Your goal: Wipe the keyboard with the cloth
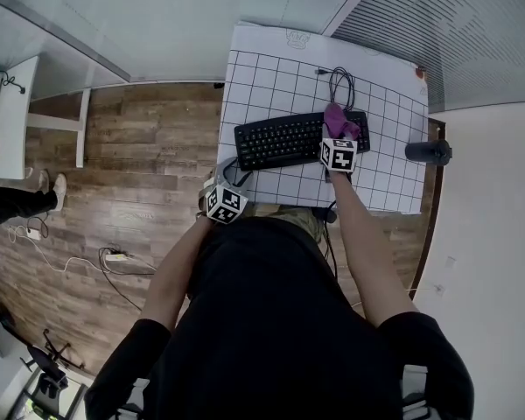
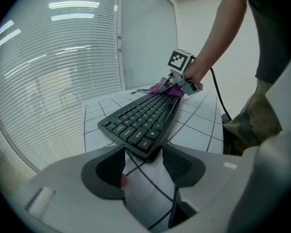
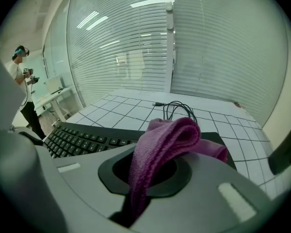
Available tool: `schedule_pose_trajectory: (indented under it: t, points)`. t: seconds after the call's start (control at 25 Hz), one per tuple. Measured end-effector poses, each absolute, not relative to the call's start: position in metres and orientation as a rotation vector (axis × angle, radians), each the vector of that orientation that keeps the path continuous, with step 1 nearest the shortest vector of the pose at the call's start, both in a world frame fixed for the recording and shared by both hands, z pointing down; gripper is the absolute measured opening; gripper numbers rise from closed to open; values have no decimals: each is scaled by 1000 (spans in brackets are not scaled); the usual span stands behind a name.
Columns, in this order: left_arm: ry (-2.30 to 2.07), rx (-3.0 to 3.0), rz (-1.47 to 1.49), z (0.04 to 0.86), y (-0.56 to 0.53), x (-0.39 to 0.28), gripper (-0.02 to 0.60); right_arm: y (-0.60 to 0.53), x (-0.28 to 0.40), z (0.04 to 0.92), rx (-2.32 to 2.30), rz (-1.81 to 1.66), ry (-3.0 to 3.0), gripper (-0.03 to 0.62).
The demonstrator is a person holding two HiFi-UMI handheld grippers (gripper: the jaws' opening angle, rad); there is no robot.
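A black keyboard (image 1: 289, 140) lies on the white gridded table (image 1: 271, 77). My right gripper (image 1: 337, 143) is over the keyboard's right end, shut on a purple cloth (image 1: 339, 122). In the right gripper view the cloth (image 3: 169, 135) bulges out from between the jaws of the gripper (image 3: 145, 178) and drapes onto the keyboard (image 3: 77, 140). My left gripper (image 1: 230, 186) is at the table's front edge by the keyboard's left end. Its jaws (image 2: 144, 166) stand open, with the near corner of the keyboard (image 2: 143, 120) right at their tips. From there the right gripper (image 2: 182, 79) and the cloth (image 2: 165, 87) show at the far end.
The keyboard's coiled cable (image 1: 341, 81) lies behind it. A dark cylinder (image 1: 429, 152) rests at the table's right edge. Glass walls with blinds stand behind the table. A white desk (image 1: 9, 121) is off to the left across the wood floor, and a person (image 3: 24, 81) stands far off.
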State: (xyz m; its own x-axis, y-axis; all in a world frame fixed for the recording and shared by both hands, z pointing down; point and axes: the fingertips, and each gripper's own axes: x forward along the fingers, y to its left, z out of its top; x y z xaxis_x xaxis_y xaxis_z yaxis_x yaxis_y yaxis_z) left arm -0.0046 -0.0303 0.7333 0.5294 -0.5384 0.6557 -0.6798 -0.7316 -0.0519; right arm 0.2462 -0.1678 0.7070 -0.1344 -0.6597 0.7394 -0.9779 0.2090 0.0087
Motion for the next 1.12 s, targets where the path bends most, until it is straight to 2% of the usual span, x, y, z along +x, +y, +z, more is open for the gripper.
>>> schedule_pose_trajectory:
  t: [1.12]
  points:
    - [-1051,2564,988,732,-31,-3,219,-158,190,707,1493,694,-1923,46]
